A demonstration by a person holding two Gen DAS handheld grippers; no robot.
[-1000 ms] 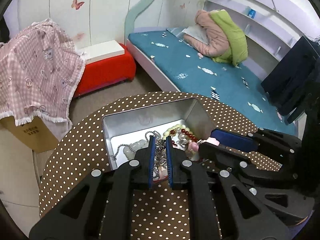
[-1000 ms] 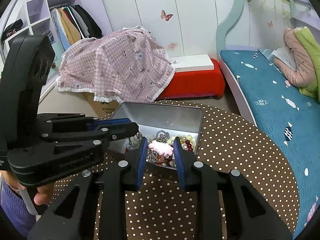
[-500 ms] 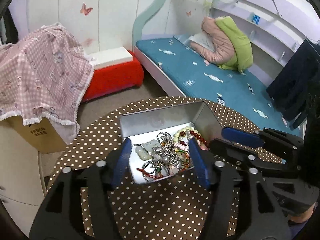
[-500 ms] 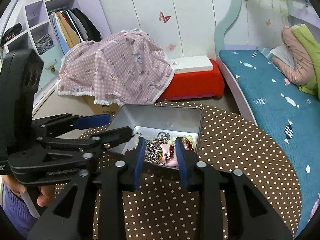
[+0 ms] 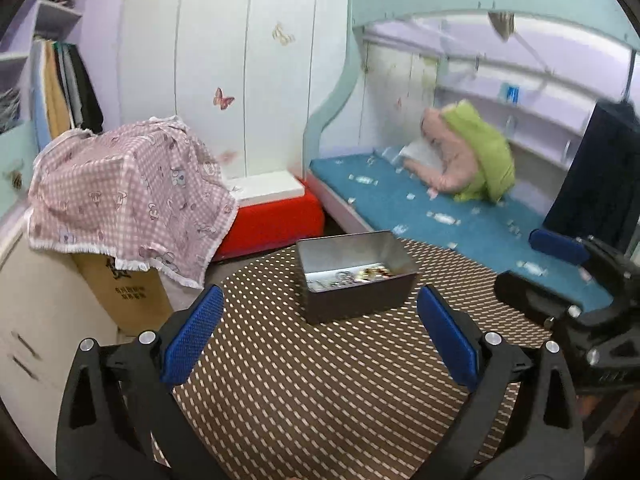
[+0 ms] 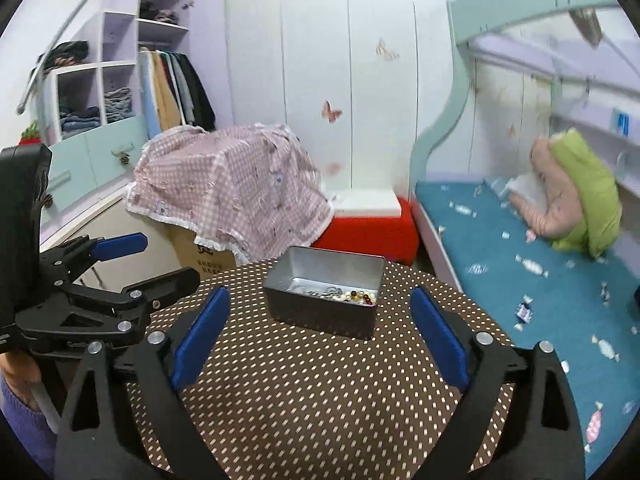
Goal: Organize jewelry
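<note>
The left gripper (image 5: pixel 320 328) hangs above the table with its blue pads (image 5: pixel 192 332) spread wide, having just been opening, and nothing sits between them. The right gripper (image 6: pixel 320 332) matches it: jaws just opened, wide apart, empty.

Ahead of both, well clear of the fingertips, a metal tin (image 6: pixel 326 292) stands on the round table (image 6: pixel 320 392), which is covered in a brown cloth with white dots. The jewelry (image 6: pixel 340 294) lies in a tangle on the tin's floor: chains, pale and red beads.

Beyond the table stand a cardboard box under a pink checked cloth (image 6: pixel 228 188), a red bench (image 6: pixel 372 228) with a white slab on it, white cupboard doors with butterfly stickers, and a bed (image 6: pixel 520 280) with a teal sheet.
</note>
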